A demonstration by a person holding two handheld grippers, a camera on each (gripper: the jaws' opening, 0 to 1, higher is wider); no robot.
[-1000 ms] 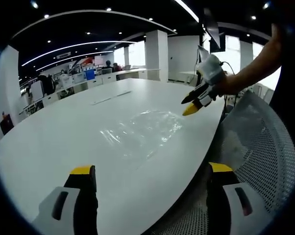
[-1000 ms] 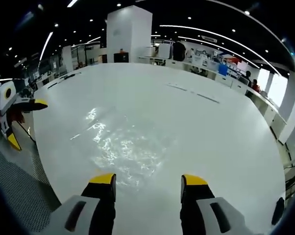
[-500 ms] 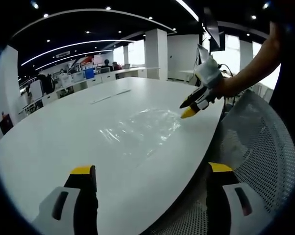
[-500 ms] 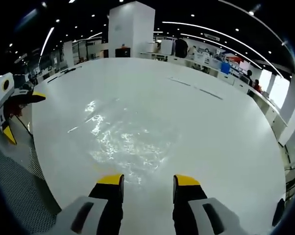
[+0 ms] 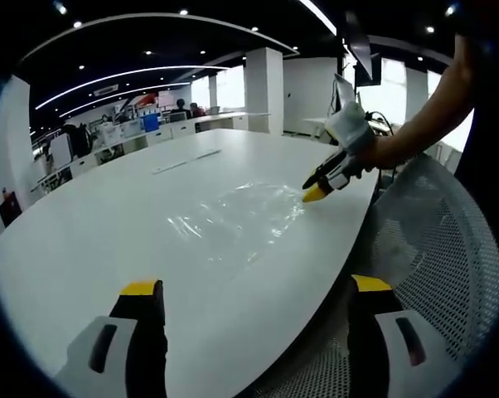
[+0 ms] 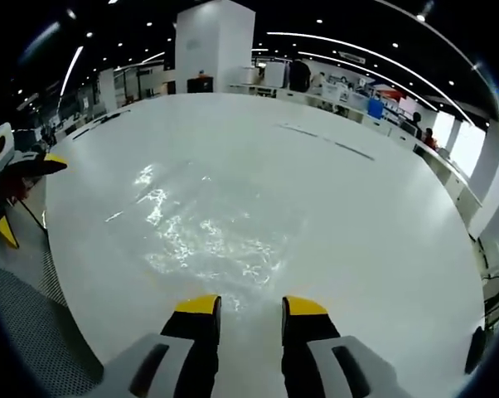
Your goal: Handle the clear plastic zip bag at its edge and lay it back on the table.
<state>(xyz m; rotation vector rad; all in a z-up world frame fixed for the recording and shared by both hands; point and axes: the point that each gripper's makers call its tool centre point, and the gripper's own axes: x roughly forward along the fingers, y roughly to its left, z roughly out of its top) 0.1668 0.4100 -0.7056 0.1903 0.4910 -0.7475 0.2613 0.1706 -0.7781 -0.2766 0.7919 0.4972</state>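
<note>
The bag [image 5: 237,222] is lying flat and crinkled on the white bench [image 5: 92,232], near the bench's curved edge. In the left gripper view it is sitting just above centre, with the right claw [image 5: 320,184] coming in from 2 o'clock, held by a person's hand [image 5: 374,149]. That claw's yellow tips are pointing down at the bag's edge at 3 o'clock of the bag, close to it; whether they are touching the plastic cannot be told.

In the right gripper view the bag [image 6: 204,240] is lying straight ahead, and the right claw [image 6: 251,308] is standing narrow, only a slim gap between its jaws, with nothing between them. The bag's near edge is lying just beyond the tips.

The left claw [image 5: 256,287] is standing wide, hanging over the bench edge with nothing in it. It is also entering the right gripper view [image 6: 13,199] at 9 o'clock, well apart from the bag.

A mesh chair [image 5: 448,249] is standing beside the bench at 4 o'clock in the left gripper view.
</note>
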